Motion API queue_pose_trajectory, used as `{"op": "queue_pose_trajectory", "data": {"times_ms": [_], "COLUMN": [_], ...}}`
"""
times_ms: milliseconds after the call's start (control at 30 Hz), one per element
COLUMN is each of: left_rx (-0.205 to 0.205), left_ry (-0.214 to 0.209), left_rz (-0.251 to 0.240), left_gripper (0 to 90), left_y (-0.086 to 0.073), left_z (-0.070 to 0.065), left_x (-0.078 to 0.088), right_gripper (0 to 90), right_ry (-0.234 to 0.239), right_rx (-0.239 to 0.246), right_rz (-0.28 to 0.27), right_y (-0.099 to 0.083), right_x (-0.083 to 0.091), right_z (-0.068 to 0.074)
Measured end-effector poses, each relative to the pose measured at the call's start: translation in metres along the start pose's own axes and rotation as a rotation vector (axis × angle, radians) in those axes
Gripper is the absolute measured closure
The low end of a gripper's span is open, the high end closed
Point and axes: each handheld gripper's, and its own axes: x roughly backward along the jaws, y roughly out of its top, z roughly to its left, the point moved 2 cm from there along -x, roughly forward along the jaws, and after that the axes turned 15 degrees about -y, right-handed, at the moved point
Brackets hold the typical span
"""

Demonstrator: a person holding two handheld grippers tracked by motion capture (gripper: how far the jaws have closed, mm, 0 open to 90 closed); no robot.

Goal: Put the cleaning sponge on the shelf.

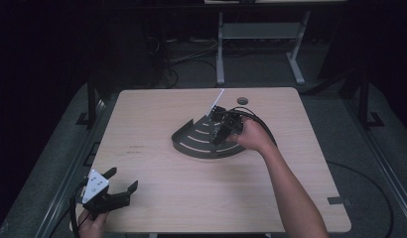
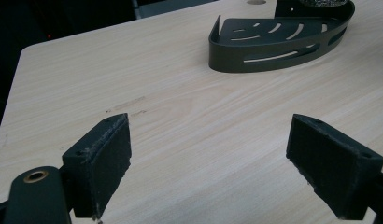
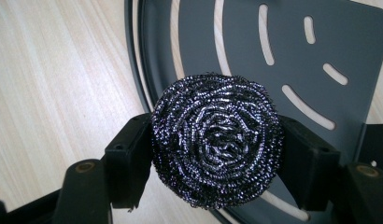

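A round steel-wool scourer sits squeezed between the jaws of my right gripper, which is shut on it. It hangs just over the slotted floor of a dark grey quarter-round caddy near its curved rim. In the high view the right gripper is over that caddy at mid-table, with the hand behind it. My left gripper rests open at the table's near left corner; its jaws stand wide apart over bare wood, with the caddy far ahead.
The light wooden table has a round cable hole near its far edge. A white strip juts up behind the caddy. Cables trail from both grippers. A metal table frame stands on the floor beyond.
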Motion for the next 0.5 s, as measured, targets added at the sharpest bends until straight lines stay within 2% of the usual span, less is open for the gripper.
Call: {"op": "queue_pose_trajectory", "data": {"times_ms": [500], "left_rx": [-0.003], "left_ry": [-0.006], "left_rz": [-0.004], "left_gripper": [13.2], "left_y": [0.0], "left_z": [0.0], "left_x": [0.0], "right_gripper": [32.0], "right_ry": [-0.003], "right_rx": [-0.027], "right_rz": [0.027], "right_y": [0.003], "right_x": [-0.025], "right_z": [-0.006]}}
